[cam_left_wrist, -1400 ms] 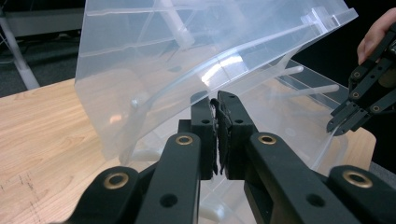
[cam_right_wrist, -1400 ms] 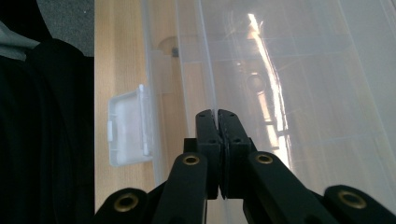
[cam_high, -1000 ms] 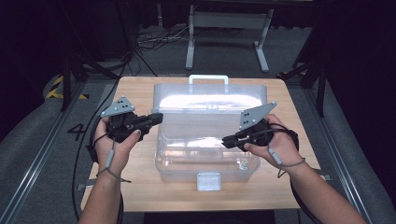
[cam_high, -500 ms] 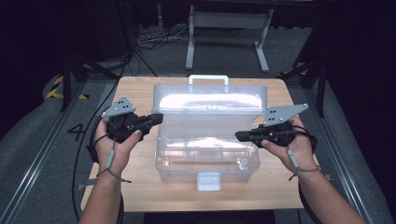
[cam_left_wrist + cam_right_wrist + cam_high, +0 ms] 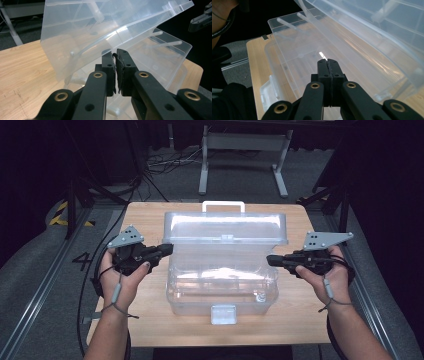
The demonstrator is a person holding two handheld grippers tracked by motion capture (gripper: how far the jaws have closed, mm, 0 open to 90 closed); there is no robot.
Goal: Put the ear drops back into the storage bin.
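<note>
Since the earlier picture, the right gripper [image 5: 270, 260] had moved outward, away from the right end of the clear plastic box [image 5: 222, 285], and its jaws had just been closing with nothing between them; the left gripper [image 5: 170, 249] had kept its place at the left end of the box. In the right gripper view the right gripper [image 5: 328, 61] had its jaws pressed together and empty. In the left gripper view the left gripper [image 5: 114, 53] showed a thin slit between its pads, so it was nearly closed, and it held nothing; its tips were just beside the edge of the lid [image 5: 100, 27], but I could not tell whether they touched it. The box stood in the middle of the wooden table [image 5: 150, 215], with its long axis running from left to right across the table. Its lid [image 5: 225, 227] was raised and stood tilted on the far side, with the white handle [image 5: 223, 206] at the top edge, and the white latch [image 5: 223, 314] on the near wall pointed toward the person. The box looked empty. It seemed that the opening of the lid was finished and the hands were letting go. The next move probably called for drawing both grippers clear without bumping the lid, because it could fall shut.
</note>
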